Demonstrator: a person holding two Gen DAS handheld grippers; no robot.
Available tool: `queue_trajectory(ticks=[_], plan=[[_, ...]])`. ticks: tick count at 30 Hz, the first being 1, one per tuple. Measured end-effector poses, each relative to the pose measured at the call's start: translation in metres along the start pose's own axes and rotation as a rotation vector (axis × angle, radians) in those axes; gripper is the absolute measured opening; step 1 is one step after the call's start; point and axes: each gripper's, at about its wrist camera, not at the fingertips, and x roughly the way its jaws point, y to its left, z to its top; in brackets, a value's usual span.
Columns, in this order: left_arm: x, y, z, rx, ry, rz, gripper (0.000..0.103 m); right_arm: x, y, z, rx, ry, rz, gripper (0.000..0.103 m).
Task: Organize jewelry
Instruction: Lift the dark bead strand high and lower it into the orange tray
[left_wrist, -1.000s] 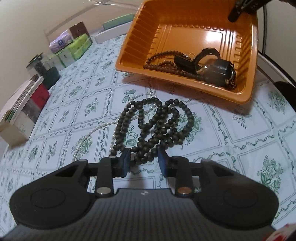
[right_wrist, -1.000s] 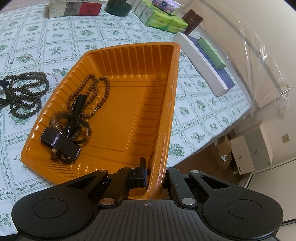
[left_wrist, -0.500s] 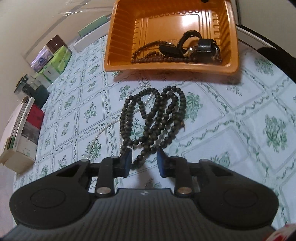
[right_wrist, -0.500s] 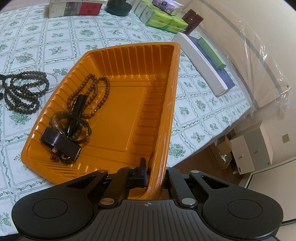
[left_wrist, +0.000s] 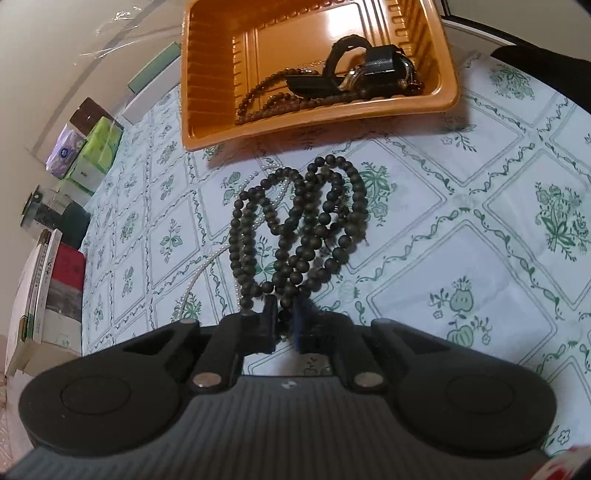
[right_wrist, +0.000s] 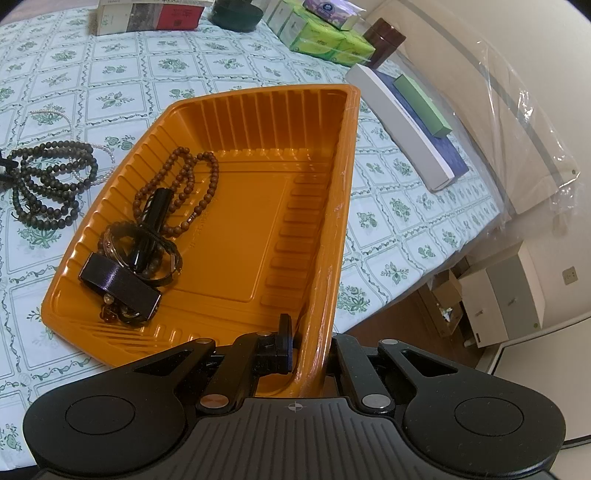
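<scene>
A dark bead necklace (left_wrist: 299, 229) lies coiled on the flowered tablecloth, over a thin pearl strand (left_wrist: 195, 280). My left gripper (left_wrist: 284, 325) is shut on the near end of the dark bead necklace. My right gripper (right_wrist: 306, 350) is shut on the rim of the orange tray (right_wrist: 332, 206), which is tilted up. The orange tray also shows in the left wrist view (left_wrist: 207, 81). In it lie a brown bead string (right_wrist: 184, 192), a black watch (right_wrist: 122, 277) and bracelets. The dark necklace also shows in the right wrist view (right_wrist: 48, 181).
Books (left_wrist: 48, 288), a dark jar (left_wrist: 55, 218), tissue packs (left_wrist: 92, 155) and flat boxes (right_wrist: 406, 122) line the table's far side. The table edge (right_wrist: 424, 291) drops to the floor at the right, with white boxes (right_wrist: 506, 291) below.
My left gripper has closed on the dark bead necklace and swung, so the tray now sits further left in its view. The right gripper and tray have stayed put.
</scene>
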Motion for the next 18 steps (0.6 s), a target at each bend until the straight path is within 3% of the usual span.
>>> queue_trajectory(ticks=[5,11,18], plan=[[-0.016,-0.004,0.001,0.044,-0.052,0.068,0.006,-0.001,0.001,0.0,-0.001,-0.002,0.0,0.004],[-0.057,0.016,0.015,0.055,-0.156,0.188,0.006,-0.001,0.0,0.0,0.0,-0.002,0.0,0.004],[-0.115,0.066,0.044,-0.042,-0.311,0.253,0.006,-0.001,-0.001,0.0,0.001,-0.003,0.0,0.004]])
